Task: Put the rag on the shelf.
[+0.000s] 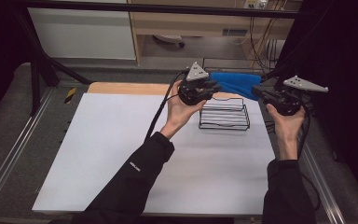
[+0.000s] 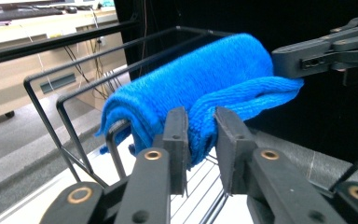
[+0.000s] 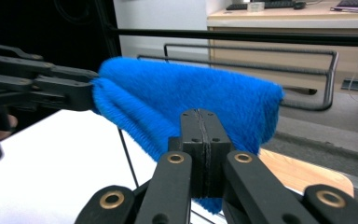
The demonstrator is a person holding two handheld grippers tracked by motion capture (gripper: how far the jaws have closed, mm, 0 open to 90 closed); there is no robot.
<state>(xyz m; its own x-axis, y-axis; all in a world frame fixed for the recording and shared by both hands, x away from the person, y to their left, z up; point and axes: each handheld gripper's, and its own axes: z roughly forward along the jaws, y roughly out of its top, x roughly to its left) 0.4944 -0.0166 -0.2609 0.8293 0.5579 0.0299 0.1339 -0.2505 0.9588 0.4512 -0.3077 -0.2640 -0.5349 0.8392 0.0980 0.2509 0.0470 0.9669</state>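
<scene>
The left gripper's two black jaws pinched a fold of the soft, light blue terry towel. The right gripper, low in its view, was clenched on the towel's edge. The towel looked limp, so held at two ends it would likely sag over the black wire rack.

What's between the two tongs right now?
The blue towel spans the gap between the left tongs and right tongs, above the wire rack, as the high view shows.

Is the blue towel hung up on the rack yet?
Almost. The towel already drapes over the rack. The left claw has a fold between its jaws; the right claw pinches the other end. Left: letting go and leaving it hanging there.
</scene>
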